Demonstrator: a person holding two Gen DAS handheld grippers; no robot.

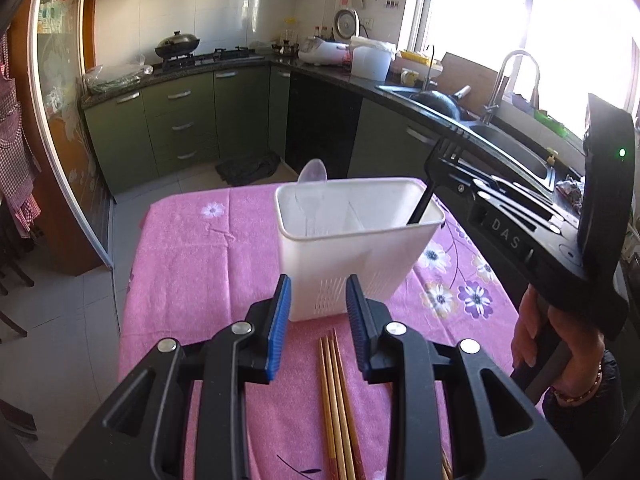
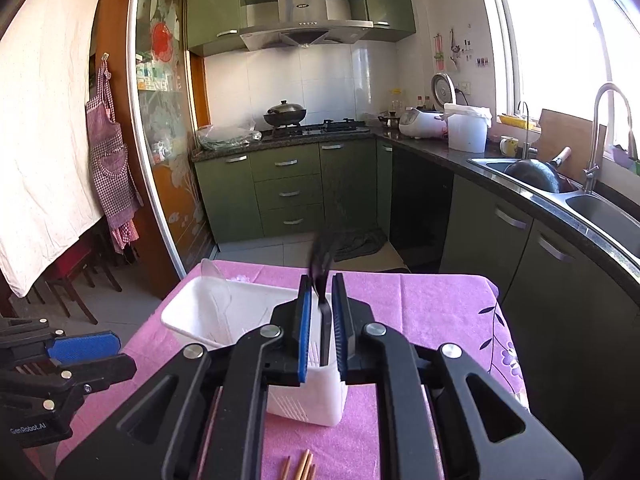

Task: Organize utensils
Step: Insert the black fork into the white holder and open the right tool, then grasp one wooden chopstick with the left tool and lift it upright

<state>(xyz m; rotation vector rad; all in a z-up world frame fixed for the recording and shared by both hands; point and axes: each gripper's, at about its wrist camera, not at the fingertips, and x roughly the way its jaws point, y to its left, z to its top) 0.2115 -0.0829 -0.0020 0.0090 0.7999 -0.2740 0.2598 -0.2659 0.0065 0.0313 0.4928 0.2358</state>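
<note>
A white utensil holder (image 1: 352,240) stands on the pink floral tablecloth (image 1: 192,256); it also shows in the right wrist view (image 2: 224,316). A clear plastic spoon (image 1: 314,172) stands in its left compartment. A black fork (image 1: 424,196) leans in its right compartment, its handle (image 2: 325,336) between the pads of my right gripper (image 2: 320,300), whose jaws stand slightly apart around it. Several wooden chopsticks (image 1: 338,396) lie on the cloth under my left gripper (image 1: 318,300), which is open and empty just in front of the holder.
Green kitchen cabinets (image 2: 288,192), a stove with a wok (image 2: 286,114) and a sink with a pan (image 2: 536,174) lie beyond the table. Floor lies beyond the table's far and left edges. More chopstick tips (image 2: 300,466) show near the front edge.
</note>
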